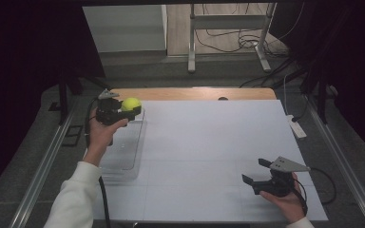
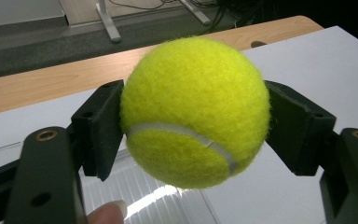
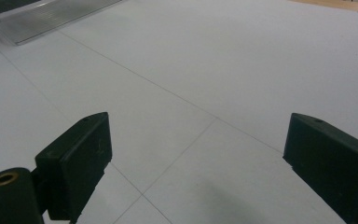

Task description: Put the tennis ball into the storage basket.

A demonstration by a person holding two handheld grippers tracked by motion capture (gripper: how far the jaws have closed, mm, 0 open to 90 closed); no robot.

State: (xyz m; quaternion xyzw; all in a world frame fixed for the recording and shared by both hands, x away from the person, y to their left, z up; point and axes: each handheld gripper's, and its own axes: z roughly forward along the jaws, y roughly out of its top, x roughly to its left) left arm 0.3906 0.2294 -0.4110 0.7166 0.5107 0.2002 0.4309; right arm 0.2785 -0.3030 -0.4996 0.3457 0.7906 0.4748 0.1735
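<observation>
1. The left hand-held gripper (image 1: 134, 112) was clamped on a yellow tennis ball (image 1: 130, 103), one black pad pressed into each side of the felt, so the ball hung between the jaws and touched nothing else.
2. In the left gripper view the ball (image 2: 195, 112) sat squarely across its widest part, a grip that looked secure enough to carry it without slipping.
3. The ball was held in the air above the far end of a clear plastic tray (image 1: 123, 164) at the left edge of the table (image 1: 209, 142); this placing suggested either a lift out of the tray or a drop into it, and I could not tell which.
4. The right hand-held gripper (image 1: 255, 171) rested low near the table's near right corner, well apart from the ball, jaws spread wide with nothing between them, apparently waiting out of the way.
</observation>
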